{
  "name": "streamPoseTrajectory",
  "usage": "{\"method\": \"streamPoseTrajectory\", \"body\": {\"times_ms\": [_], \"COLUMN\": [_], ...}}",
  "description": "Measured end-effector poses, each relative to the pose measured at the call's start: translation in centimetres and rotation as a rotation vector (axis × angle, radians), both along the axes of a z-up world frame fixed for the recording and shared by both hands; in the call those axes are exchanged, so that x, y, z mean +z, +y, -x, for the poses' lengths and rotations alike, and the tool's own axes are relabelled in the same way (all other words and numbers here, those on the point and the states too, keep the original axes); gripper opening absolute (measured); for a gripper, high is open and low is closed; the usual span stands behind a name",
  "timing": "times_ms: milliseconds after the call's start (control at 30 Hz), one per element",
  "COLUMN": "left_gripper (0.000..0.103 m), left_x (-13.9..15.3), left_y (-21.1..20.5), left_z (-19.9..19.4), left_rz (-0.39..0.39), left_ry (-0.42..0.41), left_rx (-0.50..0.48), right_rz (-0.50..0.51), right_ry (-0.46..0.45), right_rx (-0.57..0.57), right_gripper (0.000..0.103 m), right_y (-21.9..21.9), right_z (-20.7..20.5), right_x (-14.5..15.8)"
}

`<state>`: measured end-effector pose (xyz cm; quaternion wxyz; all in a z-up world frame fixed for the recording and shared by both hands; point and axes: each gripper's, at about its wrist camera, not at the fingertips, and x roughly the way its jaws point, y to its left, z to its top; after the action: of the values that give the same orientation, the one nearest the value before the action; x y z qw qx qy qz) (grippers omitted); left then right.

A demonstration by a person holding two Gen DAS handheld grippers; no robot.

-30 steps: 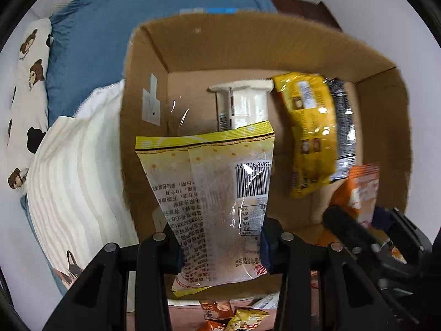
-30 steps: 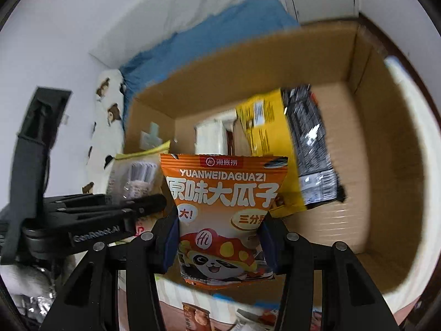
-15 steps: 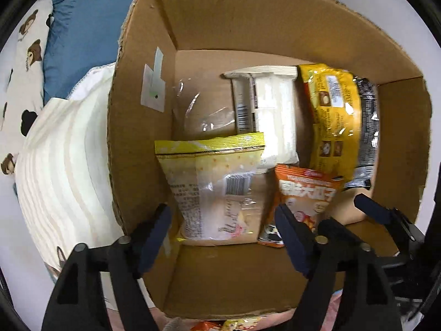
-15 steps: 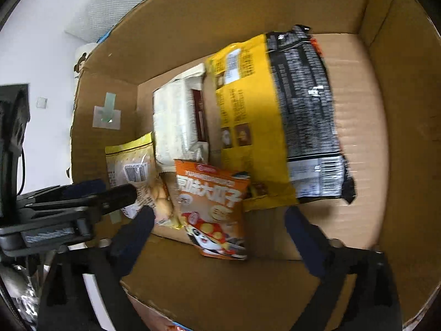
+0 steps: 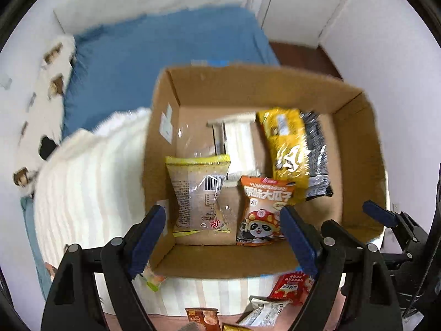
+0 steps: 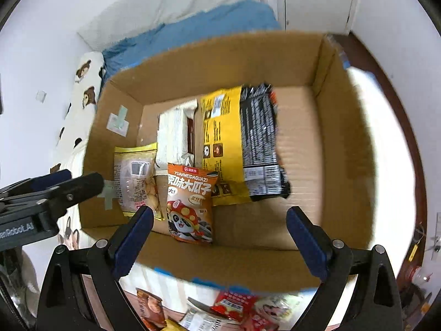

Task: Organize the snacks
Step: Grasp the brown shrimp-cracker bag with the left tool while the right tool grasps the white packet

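Now both tongs, left [image 5: 222, 224] and right [image 6: 219, 224], spread apart above the box [image 6: 248, 55], orange seed packet [image 6: 190, 204] between.

box [image 6: 248, 58] x1 | snack pkts in box [image 6: 190, 201] x4 | tongs [image 5: 223, 237] x2 prs

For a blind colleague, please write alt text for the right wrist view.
An open cardboard box holds four snack packs: an orange panda bag in front, a yellow-edged clear bag to its left, a white pack and a large yellow-black bag behind. The right gripper hangs open and empty above it; more snacks lie outside.
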<state>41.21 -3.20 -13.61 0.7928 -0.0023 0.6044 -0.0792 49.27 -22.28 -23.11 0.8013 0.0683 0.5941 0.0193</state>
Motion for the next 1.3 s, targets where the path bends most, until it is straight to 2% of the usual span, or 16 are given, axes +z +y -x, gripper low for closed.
{"method": "streamPoseTrajectory", "body": {"times_ms": [100, 267, 300, 433, 567, 700, 800, 933, 1000, 1033, 1067, 1133, 1200, 1300], "left_gripper": [0.085, 0.085, 0.085, 0.085, 0.085, 0.085, 0.085, 0.085, 0.081, 0.064, 0.057, 0.055, 0.055, 0.055], "left_x": [2.4, 4.5, 4.6, 3.3, -1.2, -8.4, -12.8, -16.9, -18.1, -18.5, -18.9, -18.9, -18.7, -18.5], "left_y": [-0.2, 0.5, 0.9, 2.3, 3.8, 4.7, 4.8, 3.9, 3.4, 3.2, 3.2, 3.7, 4.6, 6.1], "left_z": [2.8, 7.4, 8.5, 12.8, 17.0, 19.8, 20.8, 21.0, 21.1, 21.2, 21.4, 21.9, 22.5, 23.2], "left_rz": [-0.009, -0.003, -0.003, -0.033, -0.086, -0.106, -0.102, -0.107, -0.130, -0.142, -0.168, -0.161, -0.169, -0.144], "left_ry": [-0.089, -0.172, -0.182, -0.178, -0.079, 0.102, 0.198, 0.276, 0.289, 0.288, 0.295, 0.290, 0.284, 0.287], "left_rx": [0.011, 0.052, 0.069, 0.123, 0.147, 0.158, 0.170, 0.156, 0.138, 0.128, 0.122, 0.133, 0.159, 0.208], "right_rz": [0.005, -0.014, -0.088, -0.153, -0.224, -0.260, -0.286, -0.312, -0.314, -0.309, -0.297, -0.270, -0.214, -0.134], "right_ry": [-0.046, -0.088, -0.078, -0.037, 0.067, 0.164, 0.215, 0.277, 0.302, 0.311, 0.320, 0.335, 0.334, 0.319], "right_rx": [0.000, -0.013, -0.006, -0.006, -0.015, -0.072, -0.128, -0.172, -0.184, -0.188, -0.188, -0.180, -0.153, -0.075], "right_gripper": [0.099, 0.099, 0.099, 0.099, 0.099, 0.099, 0.099, 0.099, 0.095, 0.094, 0.091, 0.084, 0.081, 0.068], "right_y": [-0.1, -0.2, -0.2, 0.5, 1.5, 1.9, 2.3, 3.6, 4.3, 4.6, 4.9, 5.5, 6.2, 7.6], "right_z": [2.1, 6.3, 7.2, 11.1, 15.0, 17.6, 19.1, 20.2, 20.4, 20.4, 20.3, 20.1, 19.8, 19.5], "right_x": [1.9, 4.1, 4.2, 2.8, -1.4, -6.4, -9.5, -12.9, -14.3, -14.9, -15.5, -16.1, -16.5, -16.5]}}
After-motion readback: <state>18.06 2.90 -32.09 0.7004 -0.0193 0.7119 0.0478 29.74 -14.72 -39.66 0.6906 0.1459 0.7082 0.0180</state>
